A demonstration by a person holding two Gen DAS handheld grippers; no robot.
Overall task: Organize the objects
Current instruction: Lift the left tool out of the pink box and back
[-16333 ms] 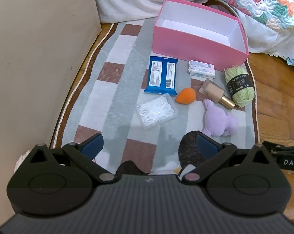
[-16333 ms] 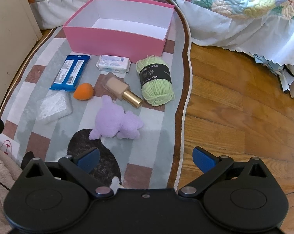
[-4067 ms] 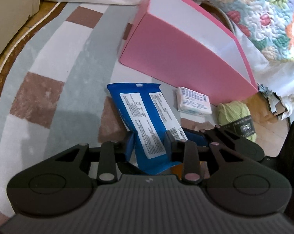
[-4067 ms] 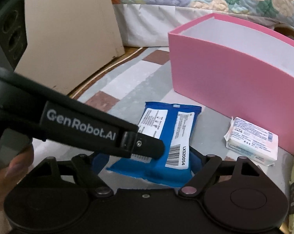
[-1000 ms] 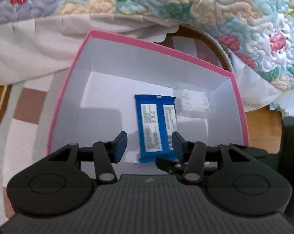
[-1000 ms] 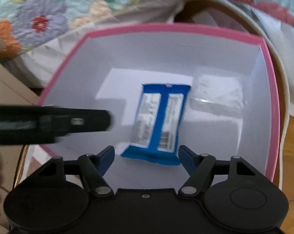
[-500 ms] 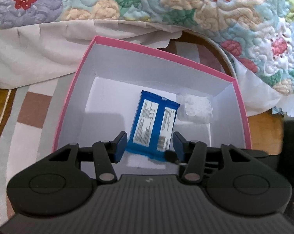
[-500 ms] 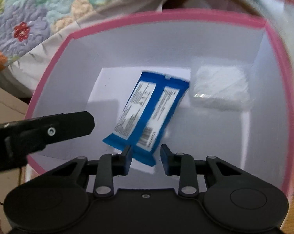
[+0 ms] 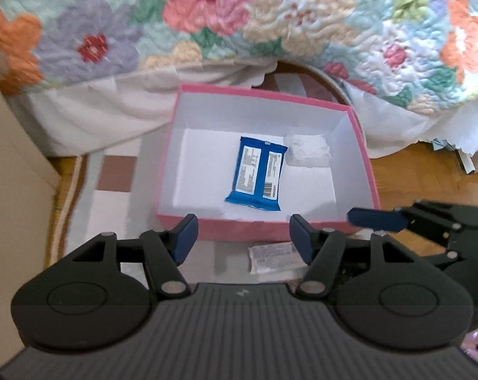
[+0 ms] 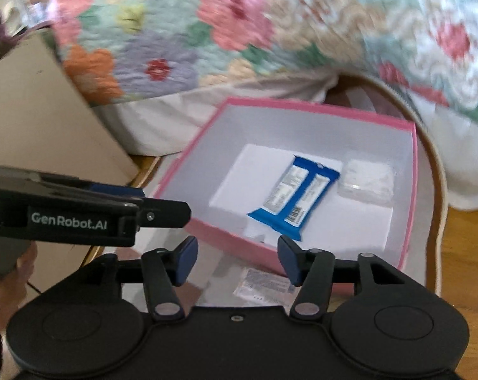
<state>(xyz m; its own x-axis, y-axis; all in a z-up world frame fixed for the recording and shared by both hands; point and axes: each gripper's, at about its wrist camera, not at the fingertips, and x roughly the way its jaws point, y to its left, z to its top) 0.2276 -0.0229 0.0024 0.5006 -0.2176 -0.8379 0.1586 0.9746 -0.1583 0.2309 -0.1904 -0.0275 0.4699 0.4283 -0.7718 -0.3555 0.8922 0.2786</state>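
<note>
The pink box (image 9: pixel 264 225) stands on the rug, also in the right wrist view (image 10: pixel 221 228). In it lie the blue wipes pack (image 9: pixel 258 174) (image 10: pixel 297 201) and the clear plastic box of white picks (image 9: pixel 308 153) (image 10: pixel 365 181). My left gripper (image 9: pixel 242 237) is open and empty, above the box's near wall. My right gripper (image 10: pixel 237 258) is open and empty, above the near wall too; it shows at the right of the left wrist view (image 9: pixel 378 220). A small white packet (image 9: pixel 272 256) (image 10: pixel 264 285) lies on the rug in front of the box.
A flowered quilt (image 9: pixel 239 25) hangs over the bed behind the box. A beige cabinet side (image 9: pixel 14 164) stands at the left. Bare wood floor (image 9: pixel 429 177) lies to the right of the rug (image 9: pixel 112 209).
Both grippers have let go of the blue pack, opened and pulled back and up. The pack now lies flat in the box beside the clear box.
</note>
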